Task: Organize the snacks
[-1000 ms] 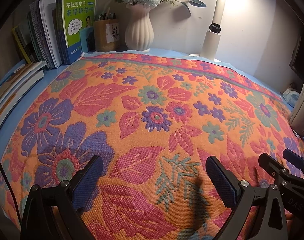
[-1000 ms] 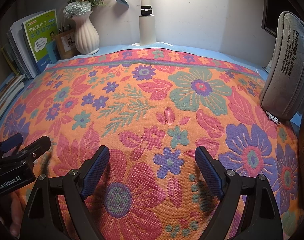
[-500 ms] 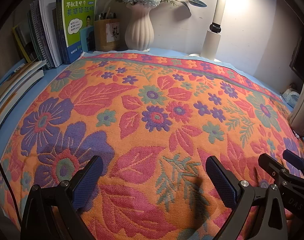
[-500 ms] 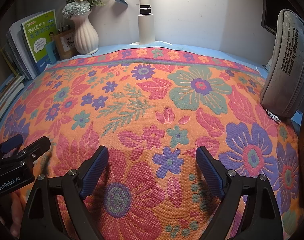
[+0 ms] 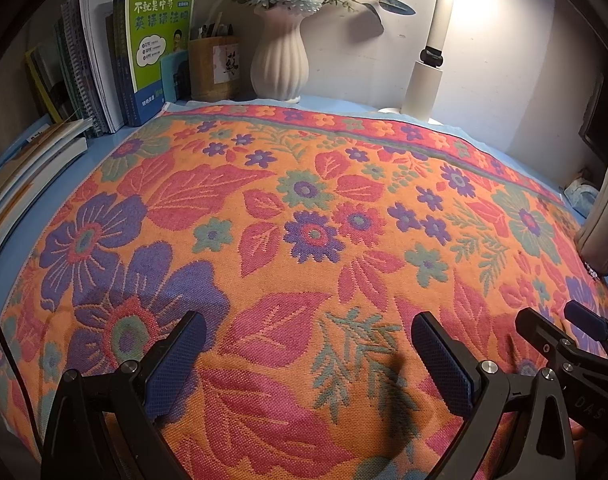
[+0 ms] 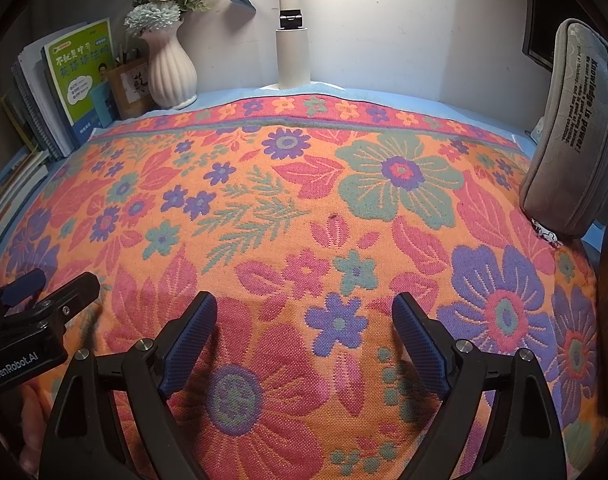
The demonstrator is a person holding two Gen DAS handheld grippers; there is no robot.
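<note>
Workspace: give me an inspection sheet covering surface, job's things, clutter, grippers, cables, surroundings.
Surface: floral cloth spread flat over a blue desk.
Job's things: nothing seen; no snacks in either view.
Clutter: grey pouch standing at the cloth's right edge.
Grippers: left hand-held gripper open, nothing between its fingers; right hand-held gripper open, nothing between its fingers; both above the near part of the cloth.
Cables: one dark cable along the left edge of the left wrist view.
Surroundings: books, pen holder, white vase with flowers, lit lamp, all at the back by the wall.
</note>
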